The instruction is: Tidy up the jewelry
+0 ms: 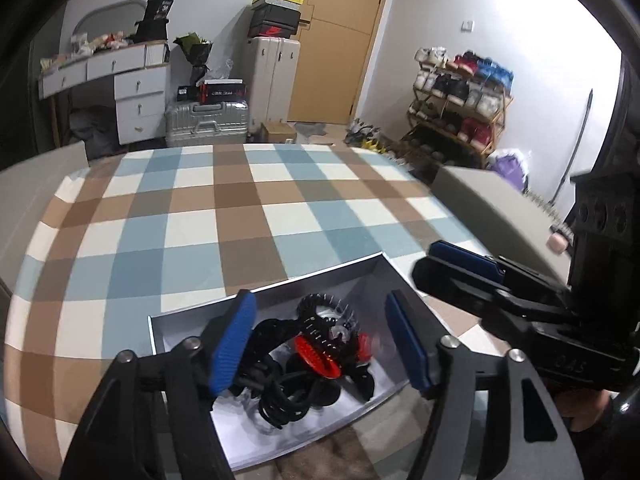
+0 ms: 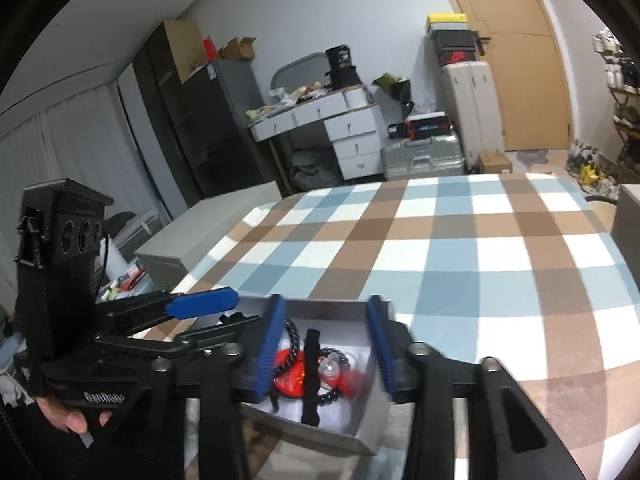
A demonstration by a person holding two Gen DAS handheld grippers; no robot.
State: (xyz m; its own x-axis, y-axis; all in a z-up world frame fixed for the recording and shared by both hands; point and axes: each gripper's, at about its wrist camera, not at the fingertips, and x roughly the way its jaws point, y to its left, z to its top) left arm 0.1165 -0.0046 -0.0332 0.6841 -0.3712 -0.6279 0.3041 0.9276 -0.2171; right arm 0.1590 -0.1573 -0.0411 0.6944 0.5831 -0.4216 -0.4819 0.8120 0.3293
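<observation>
An open white box lies on the checked cloth and holds a tangle of jewelry. In it are a red comb-like clip, a black claw clip and a black coiled band. My left gripper hangs open just above the box, its blue pads apart with nothing pressed between them. My right gripper is open over the same box, above a red piece, a black strap and a clear piece. Each gripper appears in the other's view: the right gripper at the box's right, the left gripper at its left.
The blue, brown and white checked cloth covers a wide surface beyond the box. Grey padded blocks stand at its sides. Suitcases, a white desk and a shoe rack stand farther back in the room.
</observation>
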